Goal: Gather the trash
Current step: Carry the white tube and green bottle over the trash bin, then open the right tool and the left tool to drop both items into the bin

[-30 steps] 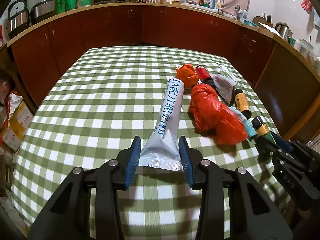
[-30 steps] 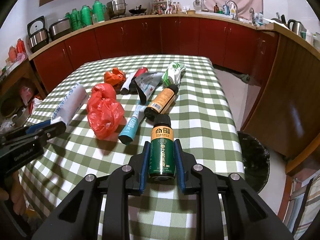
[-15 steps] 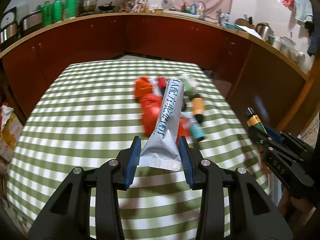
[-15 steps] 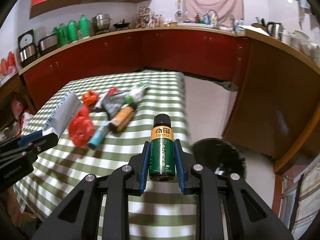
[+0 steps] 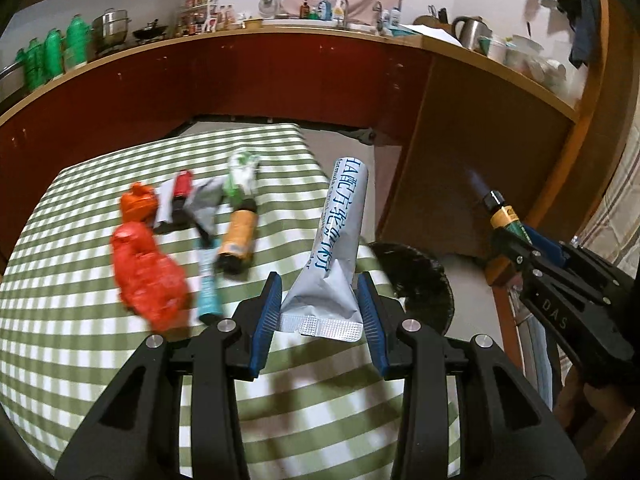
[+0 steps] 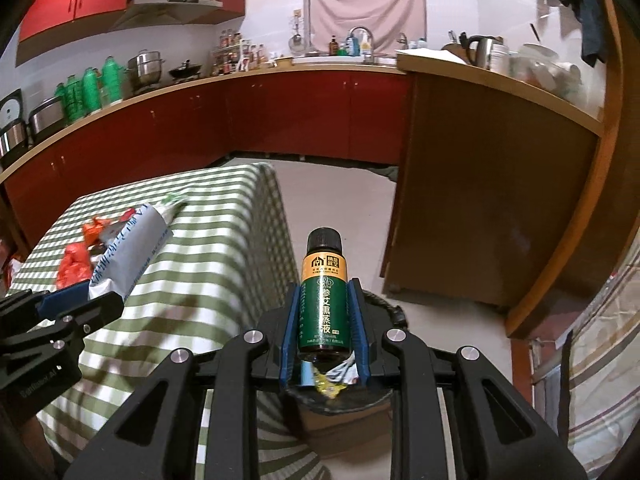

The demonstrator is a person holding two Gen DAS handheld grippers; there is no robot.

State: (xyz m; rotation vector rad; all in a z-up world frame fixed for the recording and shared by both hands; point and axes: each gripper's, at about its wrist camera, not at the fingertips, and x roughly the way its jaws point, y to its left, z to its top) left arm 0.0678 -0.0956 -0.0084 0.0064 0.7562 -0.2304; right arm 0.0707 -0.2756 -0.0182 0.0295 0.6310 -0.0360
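On the left side of the checked surface (image 5: 80, 360) there's still a little pile of junk: a crumpled red plastic bag (image 5: 146, 276), an orange scrap (image 5: 138, 205) just behind it, a teal tube (image 5: 209, 292) and an orange-labelled bottle (image 5: 239, 240) lying on its side, all bunched close together. It's pretty motion-blurred so the smaller wrappers behind them are hard to make out. Moving right, the left gripper (image 5: 320, 316) is pinching the crimped end of a big silver tube (image 5: 340, 240) with blue lettering, which sticks out forward over the right edge of the surface. Just past that edge a black trash bin (image 5: 424, 280) sits on the floor. Further right, the right gripper (image 6: 323, 320) is clamped on a green bottle (image 6: 323, 300) with a black cap and orange band, held right over the bin's opening; in the right wrist view you can see some wrappers in the bin under the bottle. Kitchen cabinets (image 6: 280, 120) run along the back.
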